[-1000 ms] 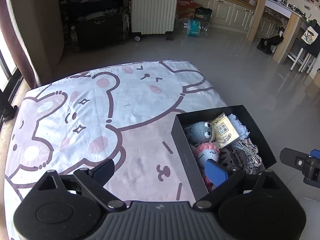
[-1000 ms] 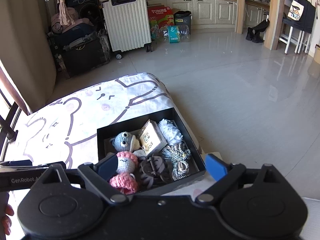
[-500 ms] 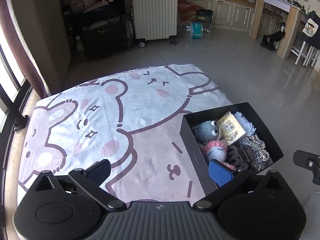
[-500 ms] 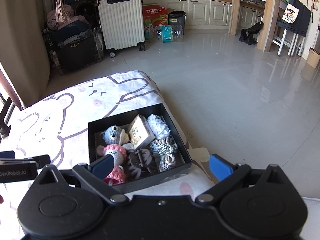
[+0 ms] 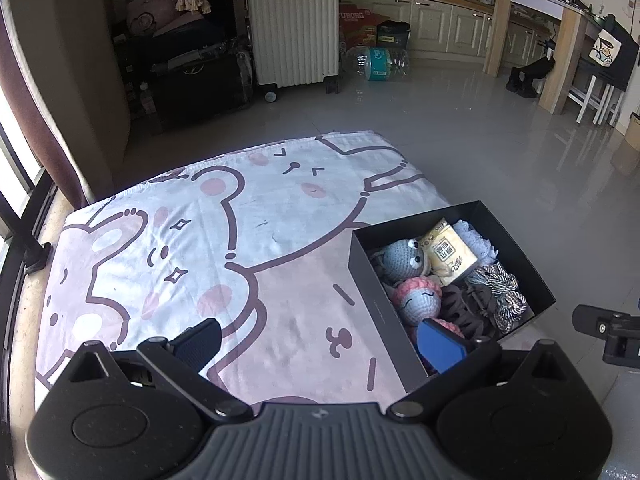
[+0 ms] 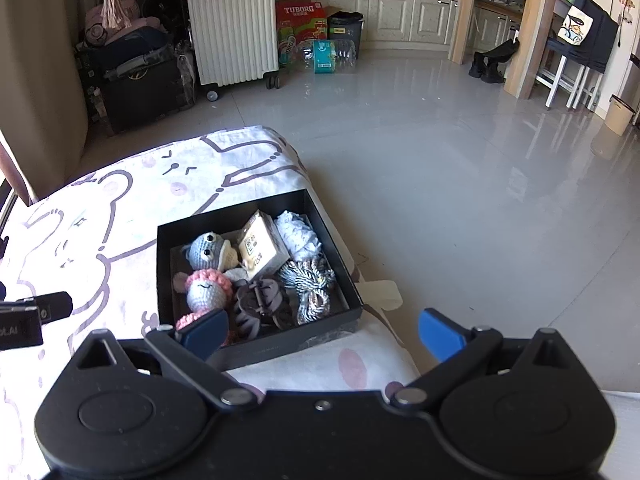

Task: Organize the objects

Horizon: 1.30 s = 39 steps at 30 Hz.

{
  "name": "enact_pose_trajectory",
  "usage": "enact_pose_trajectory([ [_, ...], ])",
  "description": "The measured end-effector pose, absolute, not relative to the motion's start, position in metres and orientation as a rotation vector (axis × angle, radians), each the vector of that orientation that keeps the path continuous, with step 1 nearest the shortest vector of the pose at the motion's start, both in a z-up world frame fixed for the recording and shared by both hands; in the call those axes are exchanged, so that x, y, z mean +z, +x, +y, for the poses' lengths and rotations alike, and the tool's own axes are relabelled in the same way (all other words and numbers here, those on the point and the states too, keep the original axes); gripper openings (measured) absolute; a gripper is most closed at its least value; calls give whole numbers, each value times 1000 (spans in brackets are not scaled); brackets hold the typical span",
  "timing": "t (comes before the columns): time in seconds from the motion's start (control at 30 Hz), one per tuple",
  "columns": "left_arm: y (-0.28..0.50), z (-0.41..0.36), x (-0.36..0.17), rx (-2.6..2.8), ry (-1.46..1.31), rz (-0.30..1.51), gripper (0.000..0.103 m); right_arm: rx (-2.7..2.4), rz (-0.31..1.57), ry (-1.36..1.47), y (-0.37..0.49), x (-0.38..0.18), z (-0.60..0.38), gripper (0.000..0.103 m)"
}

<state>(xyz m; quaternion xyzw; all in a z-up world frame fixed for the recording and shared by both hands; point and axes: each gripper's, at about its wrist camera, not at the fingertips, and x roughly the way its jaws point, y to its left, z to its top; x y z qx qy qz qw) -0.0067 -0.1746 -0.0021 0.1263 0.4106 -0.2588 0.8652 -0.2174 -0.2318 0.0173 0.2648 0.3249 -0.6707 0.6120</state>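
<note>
One black box (image 6: 256, 350) is sitting on one cartoon-print sheet (image 5: 168, 248). Inside it are lying two crocheted dolls, one grey (image 6: 206, 250) and one pink-capped (image 6: 206, 290); one yellow packet (image 6: 260, 250); one white lace piece (image 6: 298, 234); one twisted cord bundle (image 6: 312, 286); and one dark hair claw (image 6: 260, 306).

Both grippers — left gripper (image 5: 320, 344), right gripper (image 6: 322, 330) — are matte black, with blue pads and silver pivot screws.
</note>
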Motion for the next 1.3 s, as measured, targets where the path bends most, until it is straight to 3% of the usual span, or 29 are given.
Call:
enact_pose_trajectory([
  [1.3,-5,-180,-13,-521,303,908,103,-1547,797,615,-215,7,-235,103],
])
